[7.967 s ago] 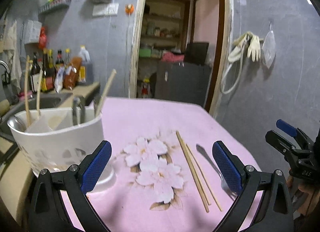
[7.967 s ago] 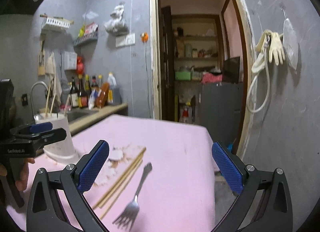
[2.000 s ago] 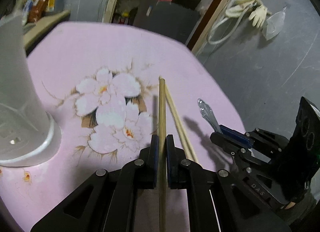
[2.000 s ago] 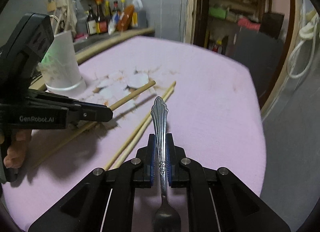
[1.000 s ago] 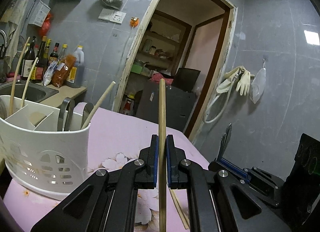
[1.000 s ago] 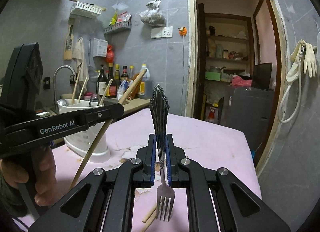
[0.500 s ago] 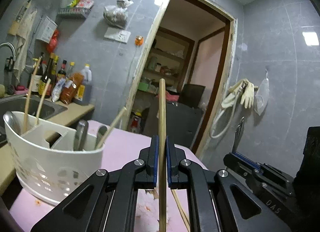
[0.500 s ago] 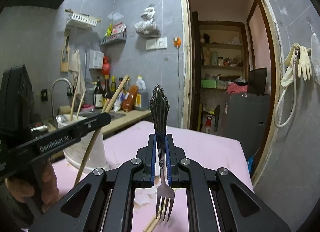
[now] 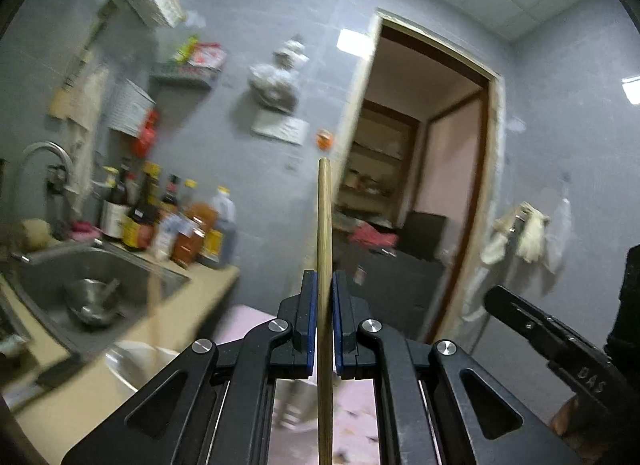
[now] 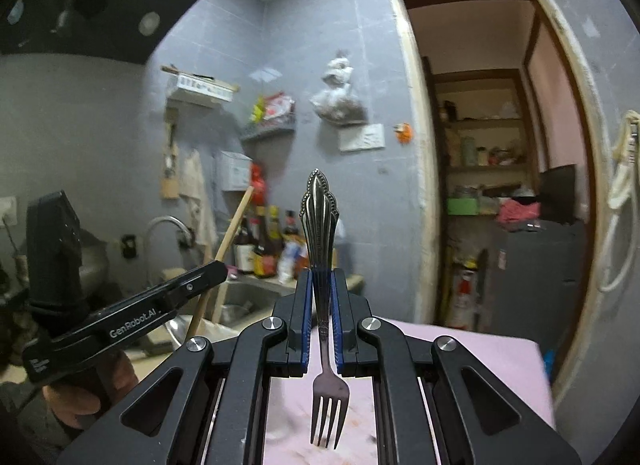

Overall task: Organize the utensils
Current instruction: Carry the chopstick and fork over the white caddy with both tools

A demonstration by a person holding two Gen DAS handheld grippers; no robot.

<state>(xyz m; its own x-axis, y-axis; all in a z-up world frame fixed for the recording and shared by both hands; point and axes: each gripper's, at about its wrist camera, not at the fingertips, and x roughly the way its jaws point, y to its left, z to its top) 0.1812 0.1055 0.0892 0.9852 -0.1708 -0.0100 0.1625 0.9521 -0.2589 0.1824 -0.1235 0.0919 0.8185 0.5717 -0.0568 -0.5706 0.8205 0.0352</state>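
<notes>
"GenRobot.AI" on left gripper (image 10: 208, 277); "DAS" on right gripper (image 9: 504, 301)

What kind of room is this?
Most likely a home kitchen: there's a metal sink with a tap, sauce bottles on the counter, and a range hood overhead.

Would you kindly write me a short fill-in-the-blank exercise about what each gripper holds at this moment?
1. The left gripper is shut on a wooden ____.
2. The right gripper is shut on a metal fork, whose tines point ____.
3. Under the fork lies a cloth coloured ____.
4. The bottles stand beside the steel ____.

Missing words: chopstick; down; pink; sink
</notes>
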